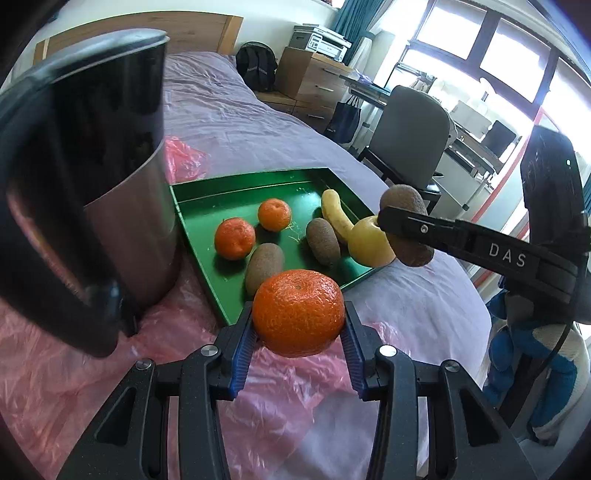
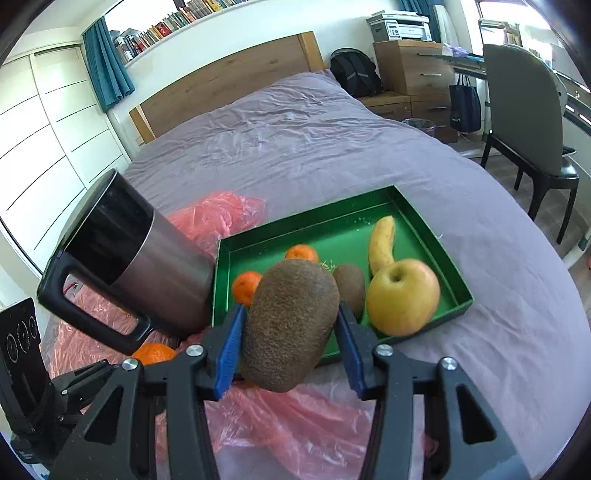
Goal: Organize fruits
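Nearest in the left wrist view, the left gripper (image 1: pixel 298 334) has its blue ribbed pads pressed against both sides of a round mandarin (image 1: pixel 298 312) with dimpled, glossy orange peel, held above crinkled pink plastic sheeting (image 1: pixel 74 376). In the right wrist view, the right gripper (image 2: pixel 290 345) clamps an oval, fuzzy brown kiwi (image 2: pixel 290 325) between the same kind of blue pads, its jaws about half spread around the fruit.

Just beyond both grippers lies a shallow rectangular green tray (image 2: pixel 456 280) with low upright walls, resting on a mauve bed cover (image 2: pixel 295 140). Inside the tray, from near to far in the left wrist view: a kiwi in the tray's near corner (image 1: pixel 264 267), a second kiwi to its right (image 1: pixel 322 242), and a smooth yellow apple (image 2: pixel 404 295) at the tray's right side. Further in sit two small mandarins, one nearer (image 1: pixel 235 238) and one farther (image 1: pixel 274 214), and a curved pale yellow banana (image 2: pixel 382 243) whose near end meets the apple.

Left of the tray, touching its edge, stands a tall cylindrical mug (image 2: pixel 140 258) of brushed metal with a glossy black upper band and a black handle, sitting on the pink plastic.

Beyond the bed are a wooden headboard (image 2: pixel 229 81), a dark backpack (image 2: pixel 354 77), a wooden drawer unit (image 2: pixel 413 66) with a white printer (image 2: pixel 400 26) on top, and a grey chair (image 2: pixel 524 110).
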A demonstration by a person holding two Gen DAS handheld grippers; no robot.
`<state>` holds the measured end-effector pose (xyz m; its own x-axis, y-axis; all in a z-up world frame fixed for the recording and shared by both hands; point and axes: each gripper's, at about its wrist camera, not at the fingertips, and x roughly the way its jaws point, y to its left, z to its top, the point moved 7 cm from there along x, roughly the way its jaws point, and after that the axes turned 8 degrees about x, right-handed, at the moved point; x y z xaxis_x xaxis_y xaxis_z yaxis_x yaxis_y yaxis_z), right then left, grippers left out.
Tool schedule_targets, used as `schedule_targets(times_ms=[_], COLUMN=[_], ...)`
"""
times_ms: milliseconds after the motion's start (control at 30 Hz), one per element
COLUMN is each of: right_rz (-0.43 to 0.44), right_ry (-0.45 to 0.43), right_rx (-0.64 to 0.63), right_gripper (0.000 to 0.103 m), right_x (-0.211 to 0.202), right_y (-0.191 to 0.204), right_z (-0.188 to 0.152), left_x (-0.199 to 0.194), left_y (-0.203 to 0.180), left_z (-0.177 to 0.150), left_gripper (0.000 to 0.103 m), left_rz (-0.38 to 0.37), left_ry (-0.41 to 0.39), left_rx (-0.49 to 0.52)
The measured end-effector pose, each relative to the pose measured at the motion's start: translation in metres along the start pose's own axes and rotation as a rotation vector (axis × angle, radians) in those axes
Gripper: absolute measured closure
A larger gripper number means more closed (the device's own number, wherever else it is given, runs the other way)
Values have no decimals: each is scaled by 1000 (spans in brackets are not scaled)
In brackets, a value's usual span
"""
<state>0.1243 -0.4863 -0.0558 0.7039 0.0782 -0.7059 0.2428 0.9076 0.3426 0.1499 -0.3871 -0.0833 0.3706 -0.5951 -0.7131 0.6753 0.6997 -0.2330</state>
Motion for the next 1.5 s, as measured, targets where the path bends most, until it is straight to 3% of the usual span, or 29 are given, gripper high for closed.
schedule_targets(times_ms=[267,467,667,900,1500], right_rz=[-39,-75,-148,-157,-211], right_ry=[9,66,157,223,272], right_rx=[21,27,-23,-79,-151], right_gripper=[47,47,47,47,46], right_x=[57,104,146,172,179], right_y=[-34,-52,-62,-56,-49], right_z=[58,84,82,71,61], left_x=[66,99,125,139,130], left_y=[-18,-23,-24,-28,-31], left_z=[22,20,15,6,6], left_gripper=[64,64,64,64,60], left_rz=[6,37,50,76,100], left_ry=[23,38,67,74,70], left_rx=[85,170,226,287,300])
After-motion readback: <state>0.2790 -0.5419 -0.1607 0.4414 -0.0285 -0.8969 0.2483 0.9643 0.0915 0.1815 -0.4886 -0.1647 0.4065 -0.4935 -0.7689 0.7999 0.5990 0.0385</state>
